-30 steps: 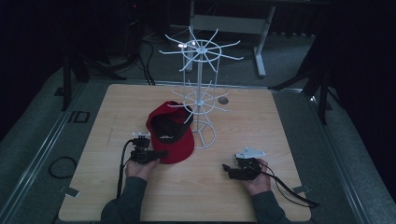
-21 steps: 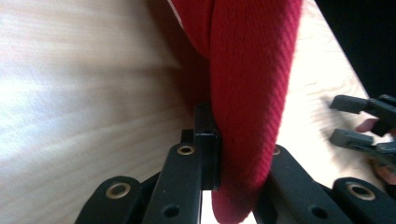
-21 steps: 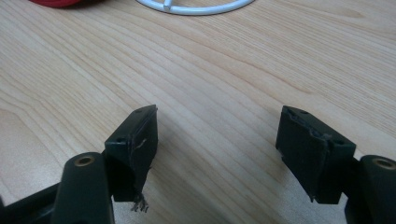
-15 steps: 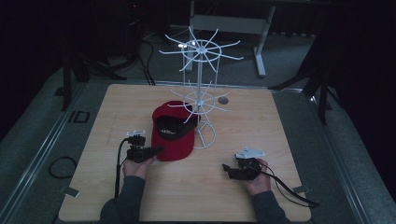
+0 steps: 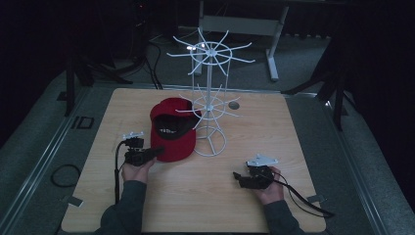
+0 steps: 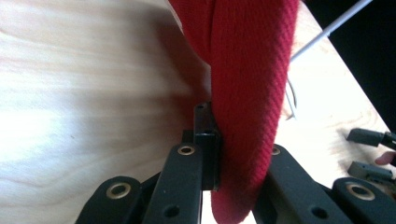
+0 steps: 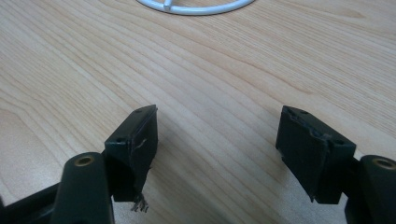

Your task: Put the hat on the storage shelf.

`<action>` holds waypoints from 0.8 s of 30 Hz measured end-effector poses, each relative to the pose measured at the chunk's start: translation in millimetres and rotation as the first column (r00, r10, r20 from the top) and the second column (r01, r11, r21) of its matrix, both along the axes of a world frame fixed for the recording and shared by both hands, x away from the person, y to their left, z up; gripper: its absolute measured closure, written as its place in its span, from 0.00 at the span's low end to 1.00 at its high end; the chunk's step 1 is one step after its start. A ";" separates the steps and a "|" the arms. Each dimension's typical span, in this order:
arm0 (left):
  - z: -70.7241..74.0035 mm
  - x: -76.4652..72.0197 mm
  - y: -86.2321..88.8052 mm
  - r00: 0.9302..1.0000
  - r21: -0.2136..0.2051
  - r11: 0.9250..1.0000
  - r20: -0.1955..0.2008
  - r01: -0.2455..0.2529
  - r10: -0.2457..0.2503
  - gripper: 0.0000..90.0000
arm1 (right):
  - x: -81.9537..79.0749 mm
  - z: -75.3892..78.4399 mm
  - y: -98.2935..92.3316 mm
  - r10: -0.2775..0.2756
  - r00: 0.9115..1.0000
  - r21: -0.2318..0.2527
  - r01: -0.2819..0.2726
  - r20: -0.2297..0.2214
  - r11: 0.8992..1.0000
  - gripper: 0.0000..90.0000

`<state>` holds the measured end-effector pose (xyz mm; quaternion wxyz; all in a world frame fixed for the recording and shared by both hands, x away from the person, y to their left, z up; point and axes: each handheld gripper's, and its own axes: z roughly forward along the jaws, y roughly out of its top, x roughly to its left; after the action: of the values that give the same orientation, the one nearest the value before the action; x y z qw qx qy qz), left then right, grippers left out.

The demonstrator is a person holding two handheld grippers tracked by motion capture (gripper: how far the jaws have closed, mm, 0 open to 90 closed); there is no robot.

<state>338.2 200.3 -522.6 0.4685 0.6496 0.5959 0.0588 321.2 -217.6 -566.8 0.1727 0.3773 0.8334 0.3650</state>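
Left gripper (image 5: pixel 157 152) clamps the red cap (image 5: pixel 172 133), which rests on the wooden table (image 5: pixel 205 196) against the white wire rack (image 5: pixel 209 98). Right gripper (image 5: pixel 237 177) gapes, holding nothing, well apart. Surrounding room is dark.

- A dim lab or test room, set up for recording.
- A light wooden table (image 5: pixel 195 196) stands on grey carpet (image 5: pixel 372 161), with metal rails beside it.
- Dark stands (image 5: pixel 73 83) and cables (image 5: pixel 151 54) ring the table.
- A white wire display rack (image 5: pixel 210 98) is the prop.
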 end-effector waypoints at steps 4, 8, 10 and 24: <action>6.2 0.5 5.1 0.999 0.009 1.000 0.030 -0.028 0.028 0.96 | 0.1 0.1 -0.1 0.002 1.000 0.000 -0.002 -0.001 1.000 0.32; 11.2 0.8 10.4 0.996 0.011 0.998 0.062 -0.058 0.057 0.96 | 0.3 0.0 -0.1 0.003 1.000 -0.001 -0.003 0.001 1.000 0.32; 13.5 1.0 12.9 0.995 0.015 0.997 0.075 -0.071 0.070 0.96 | 0.3 0.0 -0.1 0.003 1.000 -0.001 -0.003 0.001 1.000 0.32; 28.4 0.1 22.7 0.973 0.011 0.988 0.179 -0.152 0.148 0.96 | 0.3 0.1 -0.1 0.002 1.000 -0.001 -0.002 -0.001 1.000 0.32</action>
<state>338.3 223.0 -494.2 0.5060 0.6006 0.5983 0.1590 321.5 -217.6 -566.7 0.1722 0.3765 0.8340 0.3648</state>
